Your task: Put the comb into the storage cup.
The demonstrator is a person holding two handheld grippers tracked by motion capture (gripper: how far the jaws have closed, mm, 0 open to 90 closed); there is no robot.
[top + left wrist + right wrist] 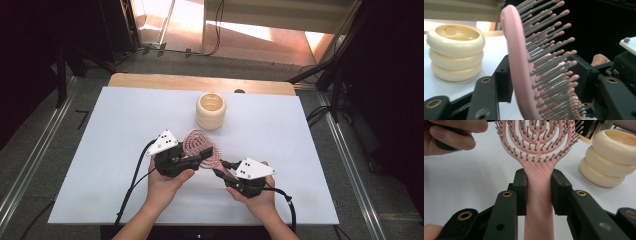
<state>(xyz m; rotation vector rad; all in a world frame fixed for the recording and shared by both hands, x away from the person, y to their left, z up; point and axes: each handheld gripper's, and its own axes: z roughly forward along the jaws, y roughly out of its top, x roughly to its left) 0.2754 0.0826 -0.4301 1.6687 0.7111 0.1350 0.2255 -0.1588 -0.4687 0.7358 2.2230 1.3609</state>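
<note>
The right tongs (539,192) are clamped on the handle of the pink hairbrush (537,152). In the right gripper view the two black jaws press on both sides of the handle, just below the round head with its little pins. The handle runs down between the jaws toward the camera.

The left tongs (544,75) are clamped on the head of the same brush (520,75). In the left gripper view one jaw sits on the smooth pink back and the other jaw sits on the pin side.

In the high view both tongs, left (200,156) and right (223,176), are close together near the person's side of the white table (110,150), and the brush (200,145) lies between them. A hand (167,182) holds each one.

Farther off, past the brush, stands a cream cup (210,110) that looks like three stacked rings. It is near the tongs but apart from them, and it is upright.
</note>
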